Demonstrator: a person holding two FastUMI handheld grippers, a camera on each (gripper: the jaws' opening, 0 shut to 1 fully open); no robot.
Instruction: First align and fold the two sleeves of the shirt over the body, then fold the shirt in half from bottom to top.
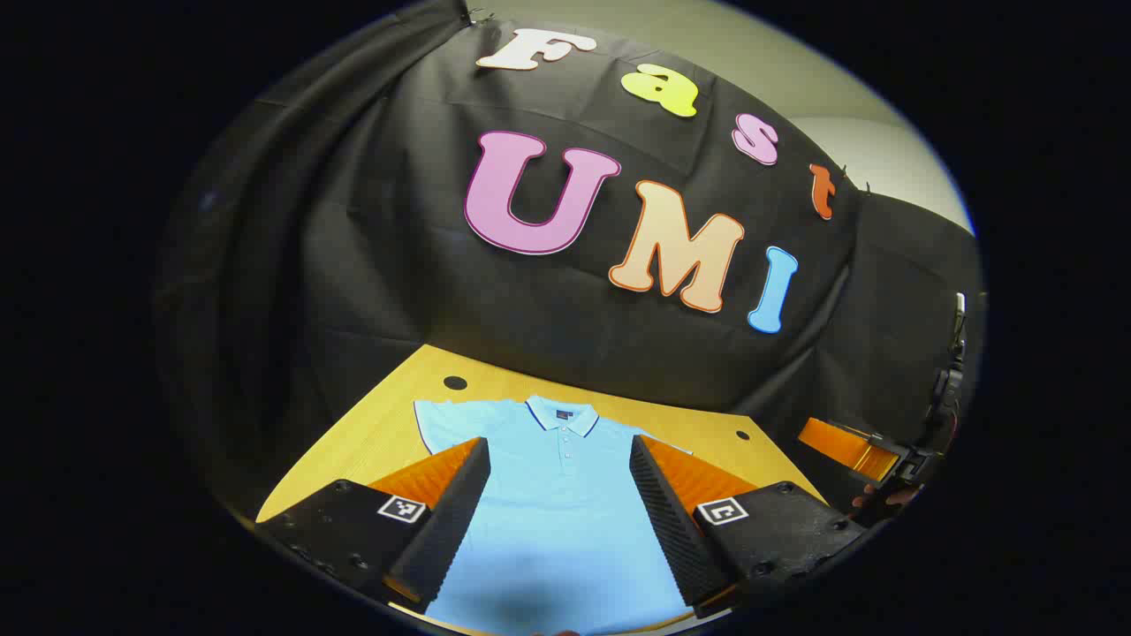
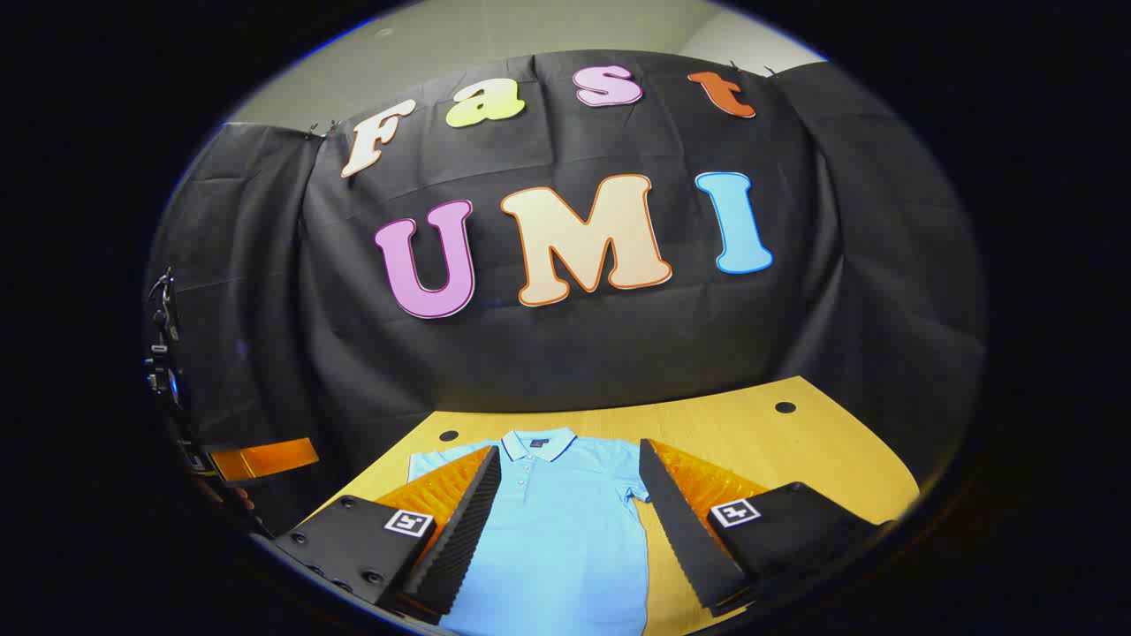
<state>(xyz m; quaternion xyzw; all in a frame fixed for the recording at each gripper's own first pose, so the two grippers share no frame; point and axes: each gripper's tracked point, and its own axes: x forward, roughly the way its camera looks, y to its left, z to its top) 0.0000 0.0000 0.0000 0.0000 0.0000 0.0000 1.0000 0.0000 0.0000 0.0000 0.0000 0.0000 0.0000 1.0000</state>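
Note:
A light blue polo shirt (image 1: 557, 530) lies flat and face up on the yellow table (image 1: 380, 433), collar toward the black wall. Its short sleeves spread outward; one sleeve (image 1: 439, 422) shows left of my finger. My left gripper (image 1: 559, 446) hovers open over the shirt's body with nothing between its fingers. In the right gripper view the shirt (image 2: 565, 539) lies the same way, with a sleeve (image 2: 631, 481) beside the right finger. My right gripper (image 2: 570, 450) is open too, above the shirt's chest. The other gripper (image 1: 870, 450) shows at the right edge, with a hand below it.
The table (image 2: 795, 450) has small dark holes (image 2: 785, 407) near its far corners, one also in the left gripper view (image 1: 455, 382). The black cloth wall stands just behind the table. Dark equipment (image 2: 163, 353) hangs at the left edge.

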